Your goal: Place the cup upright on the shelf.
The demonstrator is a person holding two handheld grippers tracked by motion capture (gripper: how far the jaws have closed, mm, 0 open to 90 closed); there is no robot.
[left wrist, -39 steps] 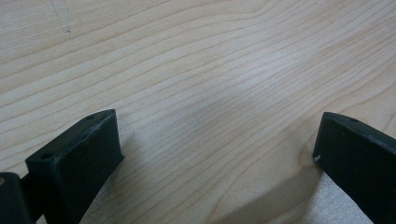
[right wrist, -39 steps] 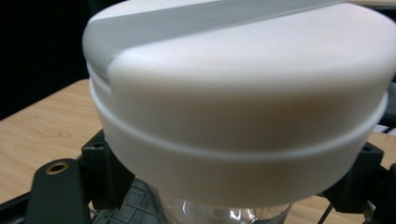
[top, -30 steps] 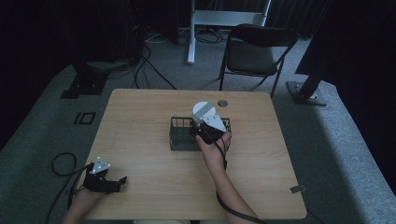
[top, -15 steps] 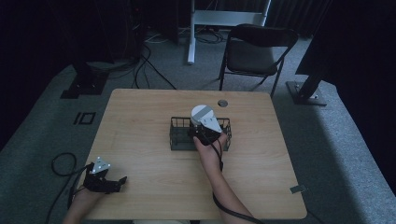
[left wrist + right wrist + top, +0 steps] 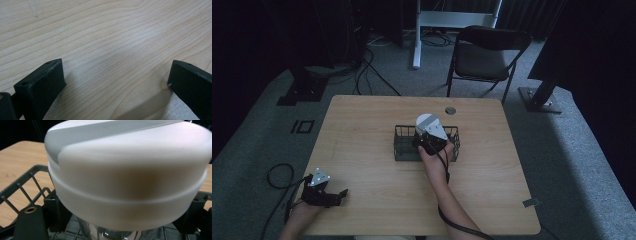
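Standing between the right gripper's (image 5: 428,142) jaws: white-capped bottle (image 5: 127,175), over basket (image 5: 404,150).

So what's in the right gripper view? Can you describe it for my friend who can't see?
A big white lid on a clear container sits very close to the camera, between the right gripper's two black jaws. Under it is a dark wire basket on a light wooden table.

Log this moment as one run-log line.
right hand-held gripper: shut on white-lidded jar, over wire basket | left hand-held gripper: open, on table
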